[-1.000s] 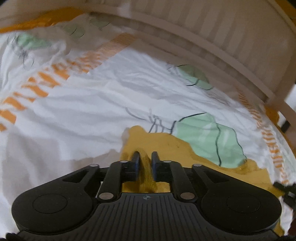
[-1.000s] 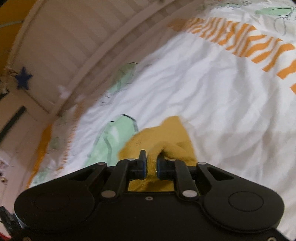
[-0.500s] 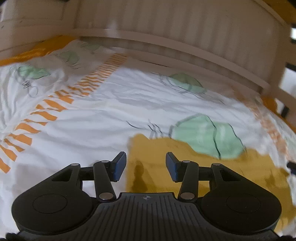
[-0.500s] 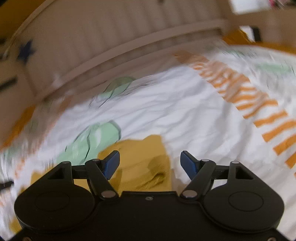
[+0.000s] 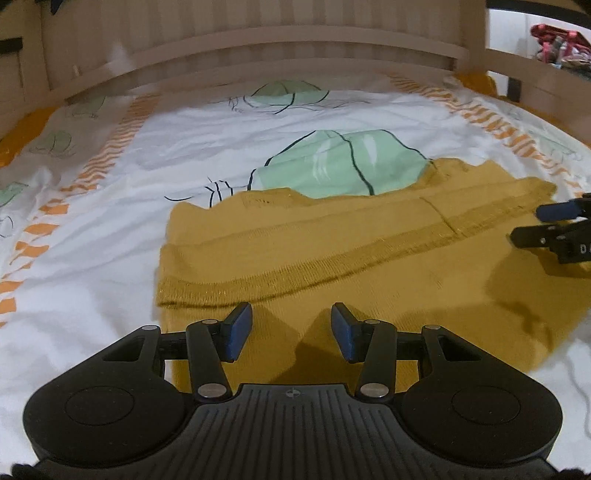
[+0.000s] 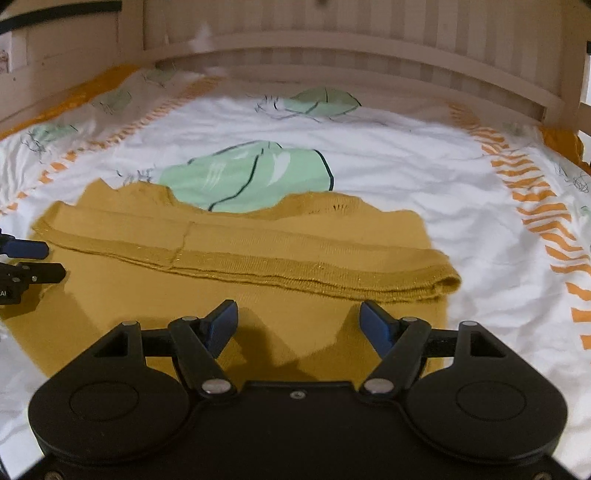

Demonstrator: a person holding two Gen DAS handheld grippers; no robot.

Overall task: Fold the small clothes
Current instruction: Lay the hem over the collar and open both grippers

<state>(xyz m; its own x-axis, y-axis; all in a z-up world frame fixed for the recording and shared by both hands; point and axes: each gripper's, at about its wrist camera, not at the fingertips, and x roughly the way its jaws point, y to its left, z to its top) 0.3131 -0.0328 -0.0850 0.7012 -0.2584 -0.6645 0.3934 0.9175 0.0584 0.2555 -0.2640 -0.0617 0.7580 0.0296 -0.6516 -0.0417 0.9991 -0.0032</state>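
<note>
A mustard-yellow knit garment (image 5: 369, 266) lies flat on a bed's white patterned sheet (image 5: 110, 229), its ribbed hem folded over across the middle. The left gripper (image 5: 291, 326) and right gripper (image 6: 298, 323) hover over its near edge, jaws apart and empty, before a wooden slatted headboard (image 6: 332, 26).

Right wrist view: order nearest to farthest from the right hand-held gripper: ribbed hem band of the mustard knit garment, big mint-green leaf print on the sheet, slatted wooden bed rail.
1. Ribbed hem band of the mustard knit garment, just ahead of the right hand-held gripper.
2. Big mint-green leaf print, beyond the garment, centre-left.
3. Slatted wooden bed rail, across the top.
</note>
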